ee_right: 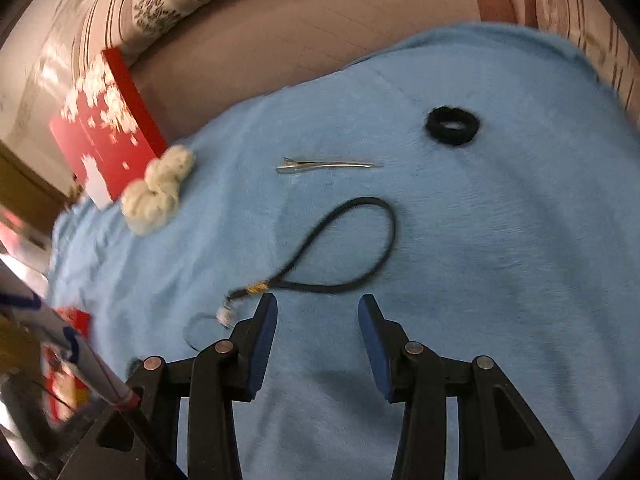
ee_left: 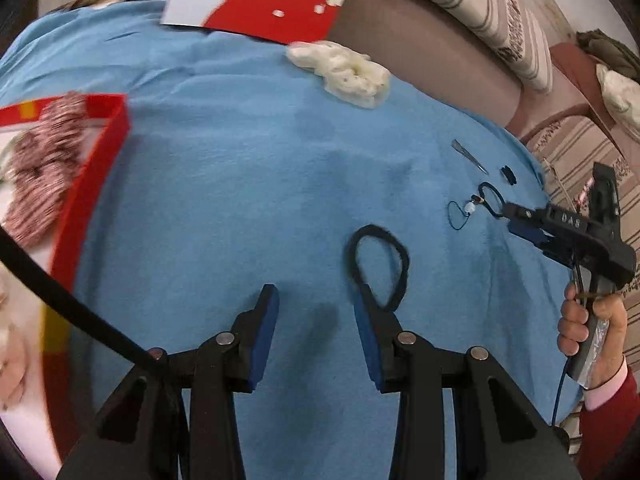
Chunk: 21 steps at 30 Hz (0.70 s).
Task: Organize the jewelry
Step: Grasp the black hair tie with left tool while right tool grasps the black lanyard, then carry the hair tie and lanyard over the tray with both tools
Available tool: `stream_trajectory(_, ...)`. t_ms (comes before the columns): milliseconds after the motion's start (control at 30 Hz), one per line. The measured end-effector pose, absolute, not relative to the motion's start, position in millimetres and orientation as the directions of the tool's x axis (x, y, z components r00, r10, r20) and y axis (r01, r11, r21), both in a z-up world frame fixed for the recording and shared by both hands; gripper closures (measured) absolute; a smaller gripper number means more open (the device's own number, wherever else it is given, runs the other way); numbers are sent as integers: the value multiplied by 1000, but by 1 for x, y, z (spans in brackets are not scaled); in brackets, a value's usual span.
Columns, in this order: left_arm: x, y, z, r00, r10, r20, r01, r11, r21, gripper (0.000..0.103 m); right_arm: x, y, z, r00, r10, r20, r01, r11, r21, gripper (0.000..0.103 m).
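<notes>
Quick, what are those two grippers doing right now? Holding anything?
Left gripper: open, holding nothing.
Right gripper: open, holding nothing.

- The left hand-held gripper (ee_left: 316, 300) points steeply downward, its two blue-padded fingers (ee_left: 267, 320) spread apart with nothing pressed between them.
- The right hand-held gripper (ee_right: 317, 308) likewise tilts down, jaws parted and empty.
- From the left wrist view, the right hand-held gripper sits at about three o'clock, its tip aimed toward nine o'clock.
- The person's right hand (ee_left: 588, 328) wraps the handle from below at about four o'clock, a pink cuff under a red sleeve (ee_left: 612, 400).
</notes>
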State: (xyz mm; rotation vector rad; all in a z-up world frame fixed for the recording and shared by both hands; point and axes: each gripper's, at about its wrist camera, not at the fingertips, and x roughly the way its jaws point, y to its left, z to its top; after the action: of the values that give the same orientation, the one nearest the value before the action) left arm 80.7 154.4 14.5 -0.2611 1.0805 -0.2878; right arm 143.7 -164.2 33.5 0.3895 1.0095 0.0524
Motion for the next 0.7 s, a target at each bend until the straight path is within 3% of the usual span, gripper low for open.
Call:
stream_trajectory(133,98,134,13,443,-350,-825,127,936,-328,63,158,-140,25,532,259,-806,117,920,374,56)
stream_trajectory(267,110,111,11,448,-323,-834,144,946,-289,63,170,-115,21,534,207,-820,120,941,315,53)
stream_trajectory(300,110,104,11,463,-280,-841,153,960,-235,72,173,-110,18,531,179,-828,131,948,289,53)
stream_trajectory(367,108,94,9,476,-217,-852,161,974,-158,100,175,-104,15,535,115,-837,142,964,223,53)
stream_trajectory(400,105,96,11,475,-235,-848,164,970,-178,100,178,-98,16,534,73,-842,141,975,174,54)
stream_trajectory(500,95,110,21,476,-285,-832,145,959,-246,100,180,-90,17,533,8,-846,126,988,89,93)
stream_trajectory(700,49,160,66,547,-330,-769,104,939,-329,100,151,-100,46,574,75,-815,100,982,161,95)
